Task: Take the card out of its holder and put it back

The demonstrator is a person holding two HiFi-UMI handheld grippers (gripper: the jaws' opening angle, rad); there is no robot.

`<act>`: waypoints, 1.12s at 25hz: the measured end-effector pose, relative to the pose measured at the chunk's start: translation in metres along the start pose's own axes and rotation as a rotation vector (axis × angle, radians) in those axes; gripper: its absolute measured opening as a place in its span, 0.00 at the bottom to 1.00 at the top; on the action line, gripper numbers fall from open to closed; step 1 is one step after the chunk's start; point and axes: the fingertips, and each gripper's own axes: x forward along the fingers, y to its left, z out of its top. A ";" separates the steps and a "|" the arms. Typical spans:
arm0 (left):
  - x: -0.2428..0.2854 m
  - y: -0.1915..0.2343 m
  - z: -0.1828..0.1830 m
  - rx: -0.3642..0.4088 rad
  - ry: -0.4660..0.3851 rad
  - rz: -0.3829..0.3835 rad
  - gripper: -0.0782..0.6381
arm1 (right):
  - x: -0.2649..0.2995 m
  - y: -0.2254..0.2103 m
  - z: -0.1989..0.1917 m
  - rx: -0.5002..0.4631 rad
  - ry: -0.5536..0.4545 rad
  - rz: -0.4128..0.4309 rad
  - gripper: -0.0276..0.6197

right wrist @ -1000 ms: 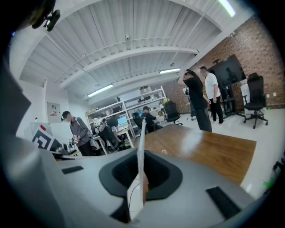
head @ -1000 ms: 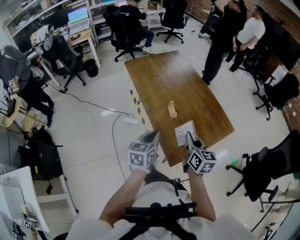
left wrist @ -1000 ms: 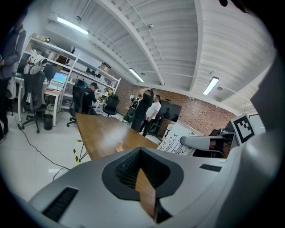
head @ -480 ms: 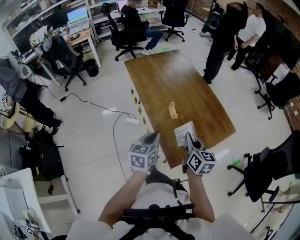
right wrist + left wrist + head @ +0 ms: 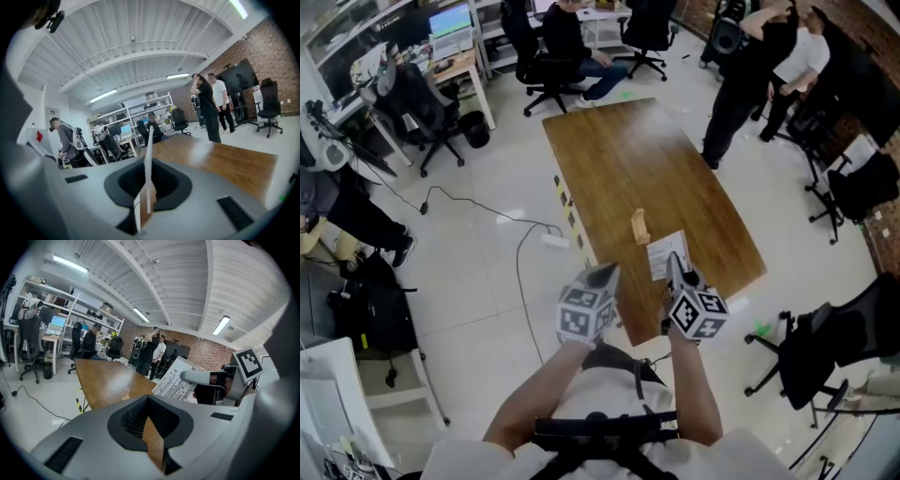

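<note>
The right gripper point(image 5: 676, 266) pinched the card point(image 5: 661, 251) edge-on; the left gripper point(image 5: 604, 274) was pressed together, empty. The card needed lowering upright into the holder point(image 5: 639, 225), at eleven o'clock.

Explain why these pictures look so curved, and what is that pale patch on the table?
Head view: the wide lens bows the room's edges; the pale patch on the table looks like reflected ceiling light. Left gripper view: fisheye with a dark rim; strip lights glare white. Right gripper view: same fisheye; the card shows edge-on as a thin white line.
</note>
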 end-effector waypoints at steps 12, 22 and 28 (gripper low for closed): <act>0.039 0.009 0.022 0.036 0.031 -0.028 0.10 | 0.069 -0.026 0.036 -0.048 -0.030 -0.026 0.07; 0.067 0.018 0.024 0.017 0.061 -0.059 0.10 | 0.114 -0.042 0.034 -0.041 -0.015 -0.043 0.07; 0.083 0.024 0.024 -0.007 0.071 -0.062 0.10 | 0.134 -0.051 0.030 -0.044 -0.006 -0.049 0.07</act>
